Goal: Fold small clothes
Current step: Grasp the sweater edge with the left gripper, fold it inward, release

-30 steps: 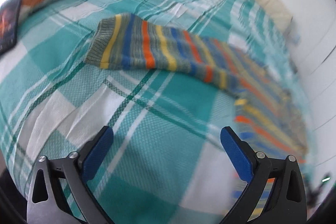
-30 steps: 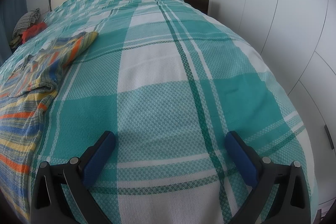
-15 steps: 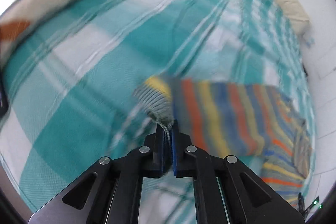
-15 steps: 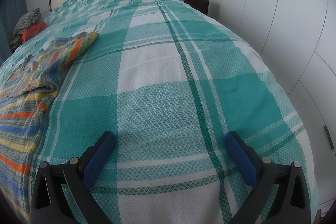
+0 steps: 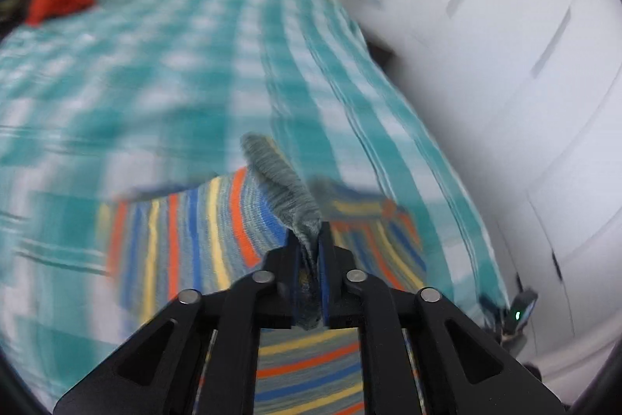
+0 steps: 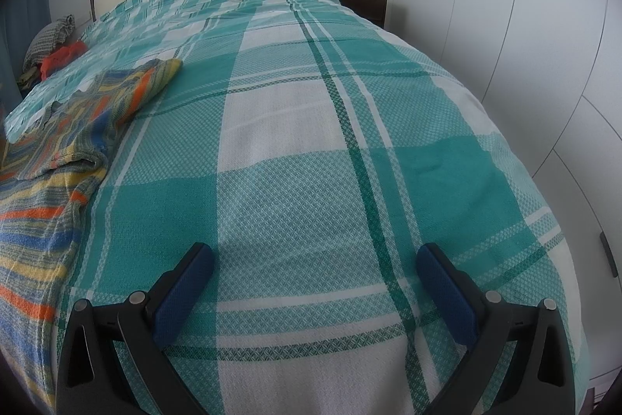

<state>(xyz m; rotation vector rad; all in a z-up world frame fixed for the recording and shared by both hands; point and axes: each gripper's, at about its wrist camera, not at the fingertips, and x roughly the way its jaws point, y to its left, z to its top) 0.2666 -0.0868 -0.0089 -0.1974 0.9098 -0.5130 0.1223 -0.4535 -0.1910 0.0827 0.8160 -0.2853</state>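
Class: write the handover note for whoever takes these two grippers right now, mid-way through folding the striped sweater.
Left gripper: grey ribbed cuff between its pads, jaws opening, sleeve lifted over the striped sweater.
Right gripper: open, empty, over the bedspread.
Sweater lies at the bed's left edge.
Done: sleeve end picked up.
Left: lay the sleeve across the body, fold the rest.

Bare checked bedspread (image 6: 311, 150) lying open ahead of the right gripper (image 6: 314, 292); striped sweater (image 6: 50, 158) crowding its left side, wardrobe doors (image 6: 544, 26) closing in on the right
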